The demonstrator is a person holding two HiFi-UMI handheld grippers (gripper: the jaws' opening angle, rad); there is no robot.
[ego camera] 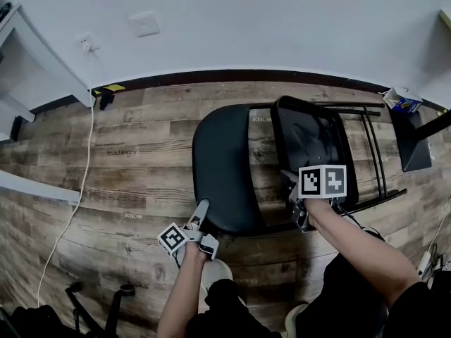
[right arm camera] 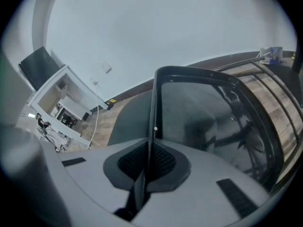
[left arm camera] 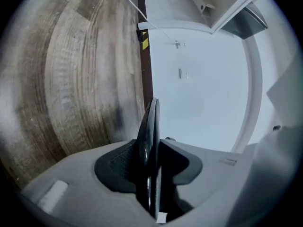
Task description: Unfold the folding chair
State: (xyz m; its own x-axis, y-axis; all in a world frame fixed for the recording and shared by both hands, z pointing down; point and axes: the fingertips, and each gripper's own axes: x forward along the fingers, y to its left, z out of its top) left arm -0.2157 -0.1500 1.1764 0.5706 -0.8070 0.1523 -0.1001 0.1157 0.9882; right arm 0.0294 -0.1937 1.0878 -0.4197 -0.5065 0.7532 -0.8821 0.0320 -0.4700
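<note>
The chair (ego camera: 282, 162) was laid on the floor (ego camera: 141, 153) by the wall (ego camera: 246, 20), its seat (ego camera: 218, 167) clamped by the left gripper (ego camera: 200, 215) and its backrest (ego camera: 310, 143) by the right gripper (ego camera: 292, 196), with a cable (ego camera: 81, 182) well left and a box (ego camera: 403, 99) near its legs (ego camera: 373, 146).

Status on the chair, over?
Left gripper shut on seat edge; right gripper shut on backrest rim. Chair partly unfolded, gap between seat and backrest. White cable lies apart at left.
</note>
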